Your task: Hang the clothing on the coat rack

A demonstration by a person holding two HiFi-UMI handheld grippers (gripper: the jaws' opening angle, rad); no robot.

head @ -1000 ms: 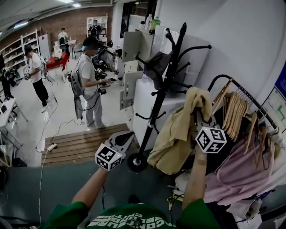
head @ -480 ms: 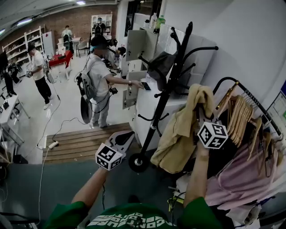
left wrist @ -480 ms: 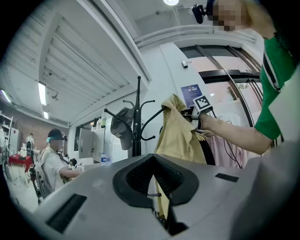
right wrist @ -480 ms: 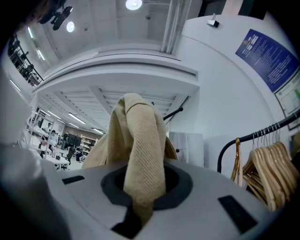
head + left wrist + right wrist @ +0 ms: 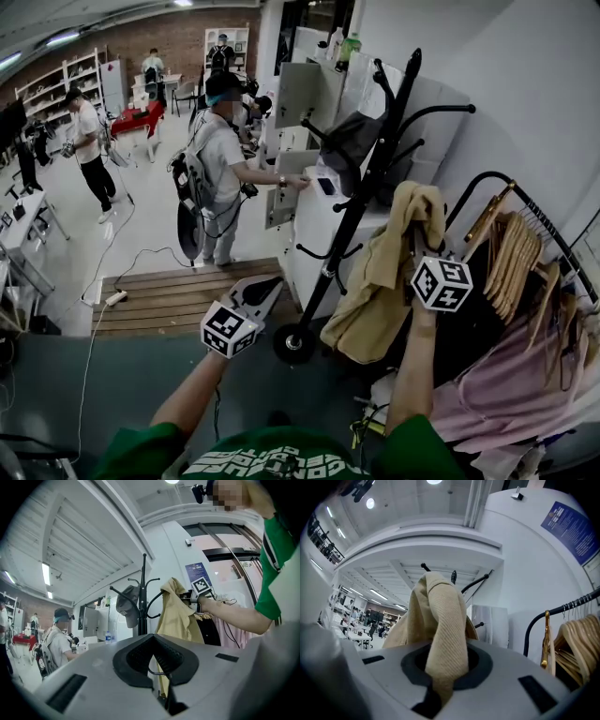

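The right gripper (image 5: 442,670) has its jaws clamped on a fold of the tan garment (image 5: 440,620), which rises out of the grip and covers the pads, so only the grey jaw bodies on either side show. In the head view this gripper's jaws are lost in the cloth and only its marker cube is plain. The garment bunches over the gripper's top and hangs below it in a long drape, just beside the pole of the black coat rack (image 5: 357,187). Whether any of the cloth touches a hook cannot be made out. A dark cap (image 5: 352,141) hangs higher up on the rack. The left gripper (image 5: 158,670) is held low, well apart from the garment, its jaws a narrow slit apart with nothing between them. Wooden hangers (image 5: 514,253) crowd a rail at the right.
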